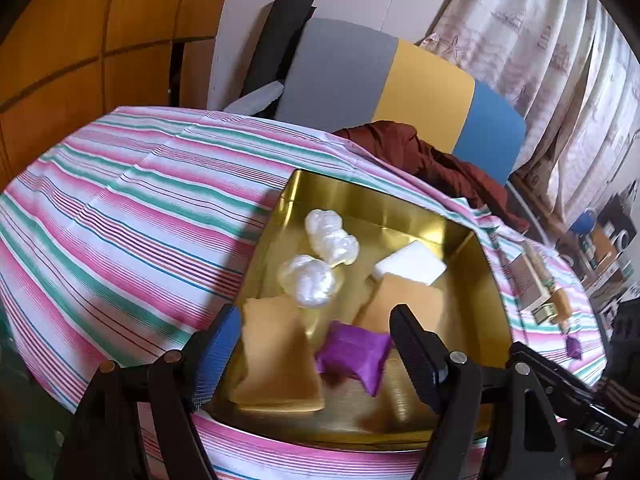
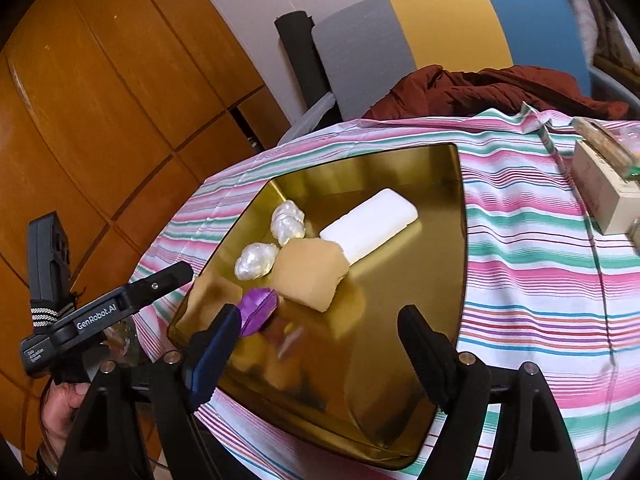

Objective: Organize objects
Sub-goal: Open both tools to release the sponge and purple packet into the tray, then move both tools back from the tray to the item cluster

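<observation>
A: How do the two grippers stand?

B: The left gripper (image 1: 316,316) is spread wide with nothing in it. It hangs over the near part of the gold tray (image 1: 360,188), and a purple packet (image 1: 354,354) lies on the tray floor below the gap, closer to the right-hand finger, with neither pad touching it. The right gripper (image 2: 320,314) is also parted and empty, over the tray's near edge.

A: So what does the next move turn on?

B: Probably on what still lies outside the tray. A small purple packet (image 1: 574,346) sits on the striped cloth (image 1: 120,220), well off to the right of the left gripper and past the tray's right wall. A box (image 1: 528,280) lies a little further out on that same side (something long rests on top of it, too blurred to name).

A: Which hand is nearer?

B: The right one, most likely. In its own view the box (image 2: 600,196) is ahead and to the right, well apart from the fingers. The small packet does not show there.

A: And the box's long axis?

B: It runs away from the grippers, roughly along the tray's right wall, so closing across its narrow width looks the easier approach.
</observation>
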Motion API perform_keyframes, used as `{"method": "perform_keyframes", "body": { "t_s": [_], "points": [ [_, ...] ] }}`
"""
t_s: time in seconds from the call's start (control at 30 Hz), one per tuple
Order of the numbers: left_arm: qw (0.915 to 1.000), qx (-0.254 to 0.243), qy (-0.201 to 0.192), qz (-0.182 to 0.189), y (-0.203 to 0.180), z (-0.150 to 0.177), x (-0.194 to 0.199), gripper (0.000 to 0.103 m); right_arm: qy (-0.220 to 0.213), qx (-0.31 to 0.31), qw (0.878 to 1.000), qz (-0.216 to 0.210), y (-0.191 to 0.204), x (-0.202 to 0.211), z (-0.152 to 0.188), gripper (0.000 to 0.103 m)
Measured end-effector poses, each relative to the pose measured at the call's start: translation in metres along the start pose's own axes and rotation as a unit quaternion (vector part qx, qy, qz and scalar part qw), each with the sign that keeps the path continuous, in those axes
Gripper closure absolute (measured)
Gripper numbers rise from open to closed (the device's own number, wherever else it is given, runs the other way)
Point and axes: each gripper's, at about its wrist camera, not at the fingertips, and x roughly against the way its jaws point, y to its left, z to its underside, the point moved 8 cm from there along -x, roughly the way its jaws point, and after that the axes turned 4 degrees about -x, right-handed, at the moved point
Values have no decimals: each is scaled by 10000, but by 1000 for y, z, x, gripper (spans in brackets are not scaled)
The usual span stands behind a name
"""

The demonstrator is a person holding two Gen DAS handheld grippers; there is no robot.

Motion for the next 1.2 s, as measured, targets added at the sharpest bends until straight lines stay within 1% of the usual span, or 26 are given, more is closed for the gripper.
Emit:
{"method": "perform_keyframes", "body": {
  "t_s": [0.07, 0.17, 0.4, 0.53, 0.73, 0.87, 0.97, 1.1, 1.13, 1.2],
  "points": [
    [10000, -22, 46, 84, -6, 1, -2, 25, -56, -43, 10000, 46, -4, 3, -2, 22],
    [9995, -194, 124, 199, -21, 5, -6, 25, -130, -119, 9998, 103, -12, 8, -6, 21],
    [9957, -684, 243, 575, -71, 13, -11, 25, -338, -308, 9984, 343, -38, 24, -15, 20],
    [9918, -955, 301, 789, -100, 16, -13, 25, -487, -497, 9961, 536, -62, 37, -21, 20],
    [9818, -1460, 386, 1154, -151, 21, -14, 25, -726, -750, 9900, 954, -107, 60, -26, 18],
    [9725, -1824, 435, 1382, -186, 27, -15, 25, -910, -950, 9808, 1442, -152, 81, -25, 18],
    [9645, -2078, 517, 1548, -211, 34, -18, 25, -1020, -1160, 9704, 1856, -192, 99, -24, 18],
    [9533, -2320, 750, 1783, -240, 48, -25, 25, -1137, -1476, 9546, 2324, -243, 127, -20, 18],
    [9499, -2382, 859, 1834, -247, 53, -29, 25, -1177, -1551, 9495, 2460, -257, 135, -18, 18],
    [9462, -2452, 955, 1881, -255, 59, -32, 25, -1220, -1631, 9417, 2677, -277, 148, -15, 18]
  ]
}}
